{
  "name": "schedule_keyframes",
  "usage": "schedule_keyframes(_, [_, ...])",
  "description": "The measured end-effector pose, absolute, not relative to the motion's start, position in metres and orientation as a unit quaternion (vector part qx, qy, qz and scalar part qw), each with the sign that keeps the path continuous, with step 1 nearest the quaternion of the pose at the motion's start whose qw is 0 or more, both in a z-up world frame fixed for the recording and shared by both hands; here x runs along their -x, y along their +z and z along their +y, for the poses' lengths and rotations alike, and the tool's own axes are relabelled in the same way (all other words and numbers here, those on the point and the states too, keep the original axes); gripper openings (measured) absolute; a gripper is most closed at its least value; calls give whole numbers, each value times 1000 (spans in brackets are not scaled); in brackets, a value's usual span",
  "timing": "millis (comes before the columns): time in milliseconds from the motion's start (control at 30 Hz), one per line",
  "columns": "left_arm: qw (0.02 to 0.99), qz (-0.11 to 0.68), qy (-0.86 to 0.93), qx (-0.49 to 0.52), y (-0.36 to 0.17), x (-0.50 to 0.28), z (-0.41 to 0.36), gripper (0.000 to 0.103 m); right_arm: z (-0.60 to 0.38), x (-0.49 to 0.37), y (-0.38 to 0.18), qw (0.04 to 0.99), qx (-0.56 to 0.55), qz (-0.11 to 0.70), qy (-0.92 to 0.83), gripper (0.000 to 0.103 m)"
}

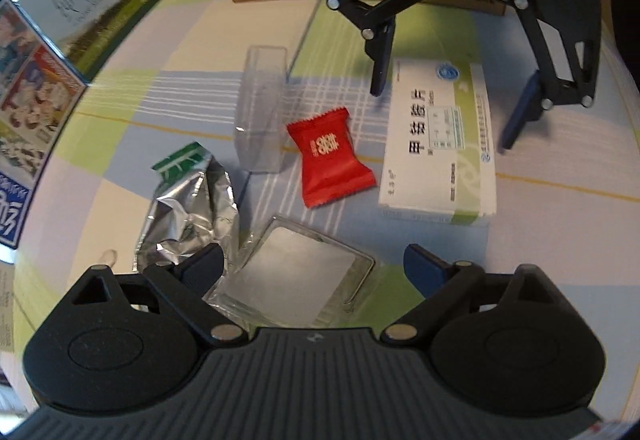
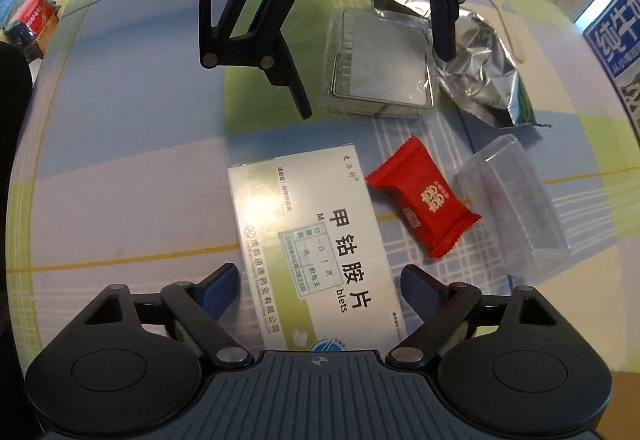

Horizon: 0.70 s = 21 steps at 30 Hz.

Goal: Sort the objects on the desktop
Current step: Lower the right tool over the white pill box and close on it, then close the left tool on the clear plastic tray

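Left gripper (image 1: 314,260) fingers apart over clear tray (image 1: 296,288); right gripper (image 2: 316,276) fingers apart astride medicine box (image 2: 312,252).

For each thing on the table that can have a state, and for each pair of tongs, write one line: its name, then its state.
Left tongs: open, over the square clear packet, holding nothing.
Right tongs: open, over the medicine box, holding nothing.
Medicine box: closed, lying flat.
Red candy: wrapper sealed, lying flat.
Foil bag: torn open, crumpled.
Clear plastic case: lying on the cloth, looks empty.
Square clear packet: lying flat.
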<state>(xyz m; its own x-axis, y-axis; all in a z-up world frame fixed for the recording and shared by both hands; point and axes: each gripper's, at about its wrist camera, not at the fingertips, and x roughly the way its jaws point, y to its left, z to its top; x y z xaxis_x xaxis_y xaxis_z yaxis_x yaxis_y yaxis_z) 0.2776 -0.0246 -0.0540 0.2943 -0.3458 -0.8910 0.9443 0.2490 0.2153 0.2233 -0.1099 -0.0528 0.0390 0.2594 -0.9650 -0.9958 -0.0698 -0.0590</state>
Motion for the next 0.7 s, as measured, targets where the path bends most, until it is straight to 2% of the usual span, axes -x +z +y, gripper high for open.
schedule_keyframes(67, [689,374,-469,-408,-57,-280,-26,95,-108,-224,-53,547,459,406,571,81])
schedule_keyframes(167, [678,383,-475,-409,-61,-284,-27,92,-106,-226,-50,542,450,424,569,70])
schedule_keyframes(467, [683,426,-432,-408,-60,-269,-35,75,-113,-213,-45,596,395,495,494,69])
schedule_keyframes(700, [726,485,-369,-319,-55,-219,-35,74,-139,-184,-38,664,269,573,398,69])
